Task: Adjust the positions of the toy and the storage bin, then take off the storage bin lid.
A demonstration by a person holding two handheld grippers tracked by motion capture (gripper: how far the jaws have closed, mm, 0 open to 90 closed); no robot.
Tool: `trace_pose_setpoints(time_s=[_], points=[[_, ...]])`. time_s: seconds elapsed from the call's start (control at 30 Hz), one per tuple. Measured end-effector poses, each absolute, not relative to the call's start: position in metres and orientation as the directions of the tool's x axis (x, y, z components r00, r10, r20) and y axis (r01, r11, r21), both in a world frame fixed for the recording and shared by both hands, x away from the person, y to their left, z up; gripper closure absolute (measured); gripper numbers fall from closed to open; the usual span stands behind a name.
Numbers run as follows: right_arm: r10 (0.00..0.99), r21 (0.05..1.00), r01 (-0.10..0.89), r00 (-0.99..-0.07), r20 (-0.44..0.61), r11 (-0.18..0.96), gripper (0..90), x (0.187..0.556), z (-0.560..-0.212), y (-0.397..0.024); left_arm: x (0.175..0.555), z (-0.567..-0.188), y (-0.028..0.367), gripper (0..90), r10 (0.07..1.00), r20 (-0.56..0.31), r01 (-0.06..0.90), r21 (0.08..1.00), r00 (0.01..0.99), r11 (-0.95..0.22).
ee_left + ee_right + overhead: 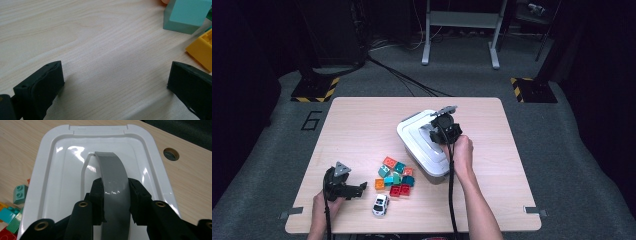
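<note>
A white plastic box (418, 145) with a closed white lid (62, 167) stands mid-table. A grey handle (113, 185) arches over the lid. My right gripper (115, 198) is shut on that handle, one pad on each side; in the high view that right gripper (444, 131) sits over the box. A heap of coloured toy bricks (395, 176) lies left of the box. My left gripper (362, 188) rests on the table left of the bricks, lying level and pointing right. In the left gripper view its jaws stand wide apart over bare wood, with a pale teal brick (187, 15) and a yellow brick (201, 50) ahead.
A small white toy car (381, 204) stands near the front edge, below the bricks. The wooden table (357, 125) has bare wood at its left and far parts. A round hole (171, 154) in the tabletop lies right of the box.
</note>
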State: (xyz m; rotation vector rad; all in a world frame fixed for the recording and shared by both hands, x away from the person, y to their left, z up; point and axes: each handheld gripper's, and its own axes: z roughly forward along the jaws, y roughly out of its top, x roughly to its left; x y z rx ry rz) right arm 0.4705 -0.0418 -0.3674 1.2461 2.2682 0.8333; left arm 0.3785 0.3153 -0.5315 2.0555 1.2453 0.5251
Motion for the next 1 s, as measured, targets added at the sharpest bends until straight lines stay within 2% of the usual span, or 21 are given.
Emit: trace_pose_setpoints(time_s=[0.47,0.63,1.0], points=[[0.862,0.69,0.601,-0.503,-0.067,0.404,67.5,0.469,-0.366,-0.042,0.379,-0.531,0.315,0.2,0.886,-0.002,0.619,0.716,0.464,-0.323],[0.867,0.713,0.593,-0.497,-0.043,0.375,67.7,0.466,-0.355,-0.047,0.379,-0.531,0.315,0.2,0.886,-0.001,0.619,0.716,0.464,-0.323],[0.874,0.747,0.559,-0.482,-0.058,0.358,67.7,0.458,-0.33,-0.067,0.379,-0.531,0.315,0.2,0.886,-0.001,0.62,0.714,0.465,-0.325]])
